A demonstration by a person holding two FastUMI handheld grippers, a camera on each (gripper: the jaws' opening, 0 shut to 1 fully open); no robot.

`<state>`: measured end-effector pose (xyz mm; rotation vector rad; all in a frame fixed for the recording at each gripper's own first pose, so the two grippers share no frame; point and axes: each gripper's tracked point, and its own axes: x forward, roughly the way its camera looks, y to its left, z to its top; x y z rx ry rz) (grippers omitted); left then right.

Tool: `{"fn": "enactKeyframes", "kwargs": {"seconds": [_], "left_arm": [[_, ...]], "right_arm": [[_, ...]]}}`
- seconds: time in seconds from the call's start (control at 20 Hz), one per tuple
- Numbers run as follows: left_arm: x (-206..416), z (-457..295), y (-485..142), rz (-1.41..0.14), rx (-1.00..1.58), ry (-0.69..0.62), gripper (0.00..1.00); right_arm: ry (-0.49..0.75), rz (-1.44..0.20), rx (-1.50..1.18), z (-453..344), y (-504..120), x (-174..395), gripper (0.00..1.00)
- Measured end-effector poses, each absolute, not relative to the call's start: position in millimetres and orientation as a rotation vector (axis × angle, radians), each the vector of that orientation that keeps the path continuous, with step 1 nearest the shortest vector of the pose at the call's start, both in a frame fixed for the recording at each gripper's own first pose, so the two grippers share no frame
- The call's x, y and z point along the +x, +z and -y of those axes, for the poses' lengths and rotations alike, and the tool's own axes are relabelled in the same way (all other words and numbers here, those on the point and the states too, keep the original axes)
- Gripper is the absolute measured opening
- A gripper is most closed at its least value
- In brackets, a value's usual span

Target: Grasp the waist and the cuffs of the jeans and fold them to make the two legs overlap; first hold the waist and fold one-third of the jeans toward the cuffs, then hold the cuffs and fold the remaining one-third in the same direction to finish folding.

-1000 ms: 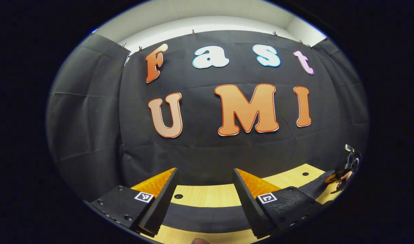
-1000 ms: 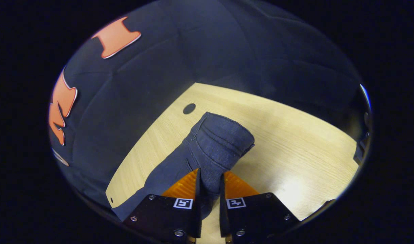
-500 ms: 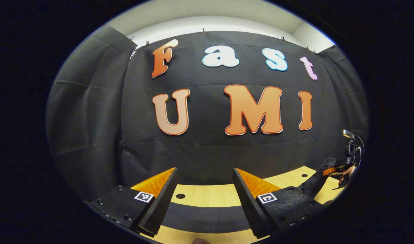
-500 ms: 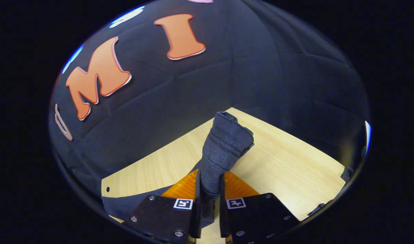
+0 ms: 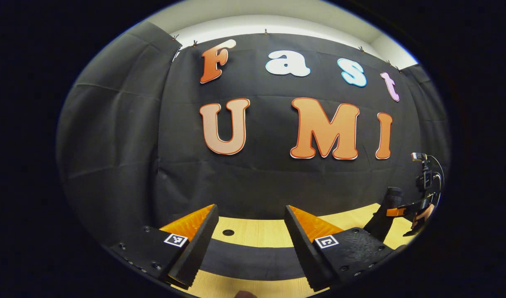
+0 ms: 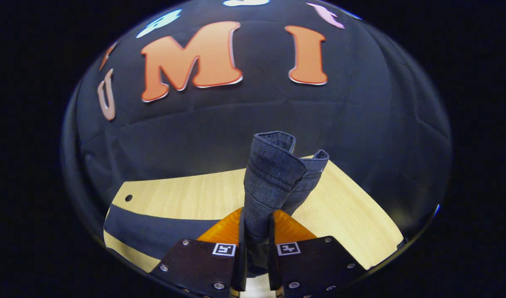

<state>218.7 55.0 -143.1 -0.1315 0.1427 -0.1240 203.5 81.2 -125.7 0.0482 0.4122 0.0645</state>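
The dark blue jeans' two cuffs (image 6: pixel 273 174) stand up out of my right gripper (image 6: pixel 257 215), which is shut on the legs just below the hems. The cuffs are raised off the wooden table (image 6: pixel 186 198). Behind them the jeans' legs (image 6: pixel 153 231) trail flat across the table to the left. In the left gripper view my left gripper (image 5: pixel 250 209) is open, with nothing between its fingers. A flat band of the jeans (image 5: pixel 244 258) lies on the table under it. At the far right of that view the right gripper (image 5: pixel 395 212) holds up the dark cloth.
The black booth wall stands close behind the table's far edge. Small round holes (image 5: pixel 228 232) (image 6: pixel 128 198) mark the tabletop. Bare wood (image 6: pixel 344 207) stretches to the right of the lifted cuffs. A hand (image 5: pixel 422 215) holds the right gripper.
My right gripper has lifted the cuffs off the table and swung toward the wall, so the cuffs now stand upright. The left gripper has stayed open and shifted only slightly.
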Motion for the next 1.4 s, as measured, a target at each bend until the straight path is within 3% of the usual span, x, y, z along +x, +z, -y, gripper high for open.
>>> {"fn": "enactKeyframes", "kwargs": {"seconds": [0.35,0.5,0.8,0.9,0.95,1.05,1.1,1.4], "left_arm": [[214.8,-87.9,-157.6,-0.171,-0.148,-0.059,0.92],[216.0,-104.2,-169.7,-0.198,-0.153,-0.024,0.95],[215.1,-137.6,-205.2,-0.281,-0.179,0.046,0.96],[216.8,-149.8,-222.9,-0.326,-0.200,0.067,0.96],[217.7,-153.9,-232.5,-0.351,-0.211,0.077,0.95],[219.1,-163.0,-250.8,-0.402,-0.227,0.090,0.93],[222.0,-166.8,-260.8,-0.429,-0.233,0.094,0.97],[232.6,-172.0,-319.2,-0.626,-0.278,0.075,0.96]], "right_arm": [[0.193,-0.407,-0.057,-133.7,-126.0,197.6,0.22],[0.211,-0.442,-0.090,-150.9,-132.4,203.3,0.22],[0.320,-0.559,-0.082,-198.9,-164.8,180.7,0.34],[0.356,-0.583,-0.092,-213.5,-176.9,170.1,0.29],[0.374,-0.605,-0.088,-220.4,-183.0,164.0,0.40],[0.378,-0.643,-0.110,-225.4,-195.7,158.4,0.48],[0.380,-0.649,-0.121,-226.8,-199.4,153.3,0.49],[0.406,-0.684,-0.147,-241.5,-208.2,131.8,0.60]]}}
